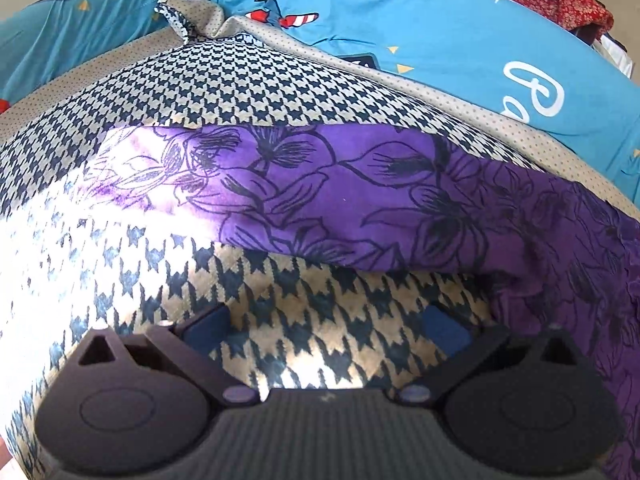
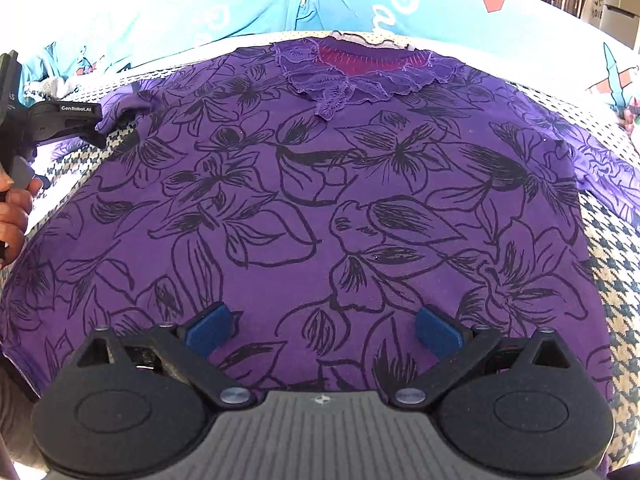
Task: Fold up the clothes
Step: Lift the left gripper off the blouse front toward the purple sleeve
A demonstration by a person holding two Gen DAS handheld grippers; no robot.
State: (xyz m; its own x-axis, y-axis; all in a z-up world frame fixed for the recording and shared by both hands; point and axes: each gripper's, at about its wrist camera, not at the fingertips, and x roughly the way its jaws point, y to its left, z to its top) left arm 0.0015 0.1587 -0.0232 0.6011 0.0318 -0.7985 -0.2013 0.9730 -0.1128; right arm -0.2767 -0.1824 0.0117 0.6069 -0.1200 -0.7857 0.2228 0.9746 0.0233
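**Both grippers wide apart, nothing gripped, purple top flat on the bed**

Right gripper: blue pads spread wide, nothing between them. It hovers over the lower part of the purple floral-print top with black line-drawn flowers; can't tell whether the tips touch the fabric.

Left gripper: blue fingertips also spread, released. Under it is only the black-and-cream houndstooth blanket. The top's edge lies just ahead of the tips, running across the view and curling down the right side. In the right wrist view the left gripper sits at the top's far left edge beside the sleeve, with the person's hand on its handle.

Garment state:
- Spread face up, mostly flat, neck end away from the right gripper.
- Purple lace collar at the far end, with a red-magenta inner patch showing in the neck opening.
- One sleeve bunched at far right, the other short and rumpled at far left.
- Strong sunlight washes out the top's left part in the left wrist view.

Around it: the houndstooth blanket under the top shows on both sides, over a cream dotted cloth. Beyond lies a bright blue printed bedsheet with white lettering. A pile of red patterned clothes sits at the far right corner.
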